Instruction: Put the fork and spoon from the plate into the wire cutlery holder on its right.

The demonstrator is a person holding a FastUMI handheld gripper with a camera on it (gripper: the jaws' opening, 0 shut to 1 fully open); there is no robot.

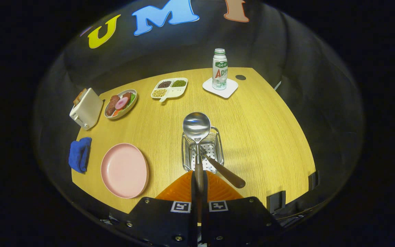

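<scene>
Pinching fingers [199, 187] grip glossy spoon [196, 127] (round-bowled, wooden-handled).

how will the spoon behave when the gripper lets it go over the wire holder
The spoon looks like rigid metal, so it should not flex. Its bowl is large against the slim handle the gripper clamps, so it is probably top-heavy. Released, it may lean on the wire cutlery holder beside the fork.

A pale pink plate [124, 170] and a blue cloth [80, 154] are seen on the yellow wood-grain table [269, 137]. The spoon [196, 127] is silver with a brown handle; the wire cutlery holder [214, 151] is silver too.
</scene>
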